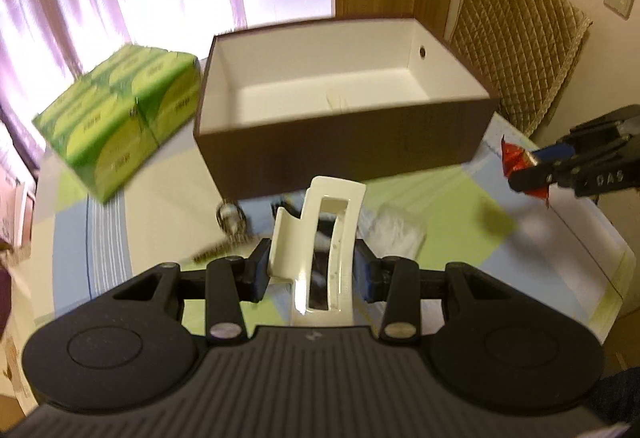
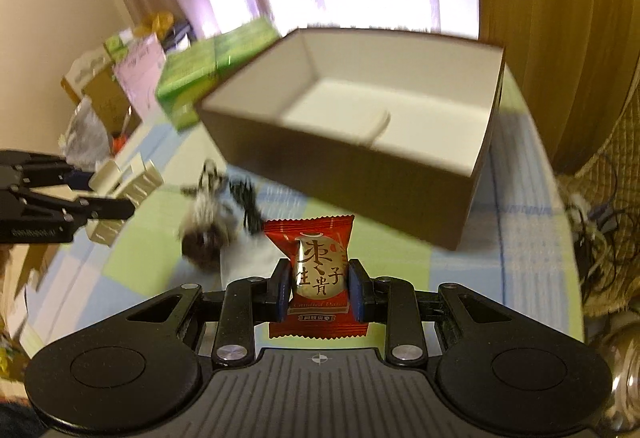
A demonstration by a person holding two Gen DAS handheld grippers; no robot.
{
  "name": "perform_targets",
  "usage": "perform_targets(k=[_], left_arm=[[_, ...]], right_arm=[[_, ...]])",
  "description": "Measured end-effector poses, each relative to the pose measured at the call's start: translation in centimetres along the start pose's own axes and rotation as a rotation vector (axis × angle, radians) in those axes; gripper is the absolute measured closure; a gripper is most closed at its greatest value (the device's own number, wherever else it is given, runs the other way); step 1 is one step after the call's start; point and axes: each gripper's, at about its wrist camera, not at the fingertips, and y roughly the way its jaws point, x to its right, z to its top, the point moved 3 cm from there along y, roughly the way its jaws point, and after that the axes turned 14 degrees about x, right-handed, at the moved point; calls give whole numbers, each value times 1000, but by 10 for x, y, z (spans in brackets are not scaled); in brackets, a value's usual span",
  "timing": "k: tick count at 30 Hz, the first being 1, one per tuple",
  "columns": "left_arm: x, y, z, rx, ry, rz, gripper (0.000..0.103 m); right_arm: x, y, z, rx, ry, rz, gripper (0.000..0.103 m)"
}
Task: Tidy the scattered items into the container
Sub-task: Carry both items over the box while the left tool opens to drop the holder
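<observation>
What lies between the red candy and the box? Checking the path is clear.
In the right wrist view, only bare checked tablecloth lies between the candy and the box.

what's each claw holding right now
left claw: closed on the white hair clip
right claw: closed on the red candy packet

White hair claw (image 1: 320,238) clamped in left tool (image 1: 314,270), brown box (image 1: 344,142) beyond, perhaps empty.
</observation>
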Motion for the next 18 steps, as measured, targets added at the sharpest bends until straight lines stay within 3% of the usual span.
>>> perform_targets(k=[9, 18], left_arm=[[-18, 19, 72, 103, 41, 2, 66], [-19, 60, 134, 142, 131, -1, 66]], right_arm=[[10, 10, 68, 111, -38, 1, 71], [14, 55, 112, 128, -71, -26, 71]])
